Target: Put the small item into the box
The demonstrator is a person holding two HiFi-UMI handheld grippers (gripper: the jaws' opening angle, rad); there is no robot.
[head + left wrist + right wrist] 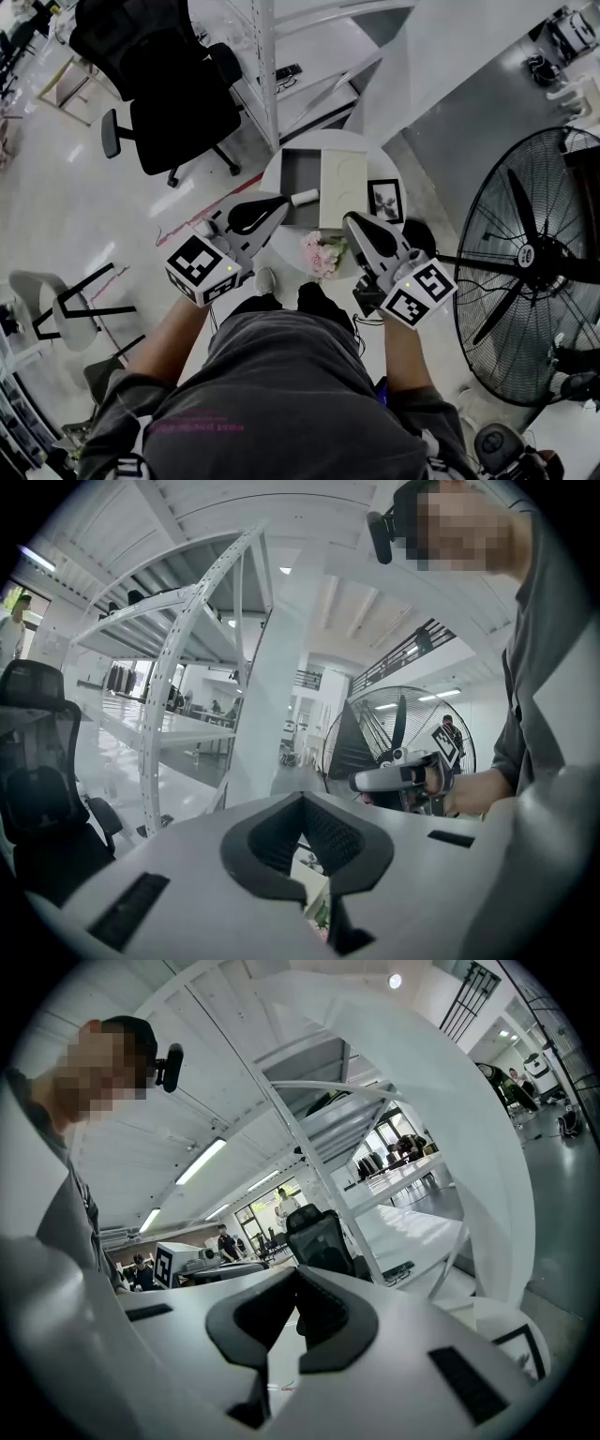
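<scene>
In the head view an open box [284, 187] with a grey inside and a white lid beside it sits on a small round white table [361, 145]. A small white roll [305, 198] lies at the box's near edge; whether it is inside I cannot tell. My left gripper [281, 202] hovers just left of the roll, shut and empty. My right gripper [349, 219] hangs over the table's near right side, also shut with nothing in it. Both gripper views point upward at shelving and ceiling, over the shut left gripper [302, 799] and shut right gripper [298, 1274].
A framed picture [385, 200] and pink flowers [322, 251] stand on the table's near side. A large black floor fan [530, 262] is at the right, a black office chair [173, 94] and white shelving rack [272, 56] behind, a white stool [47, 300] at the left.
</scene>
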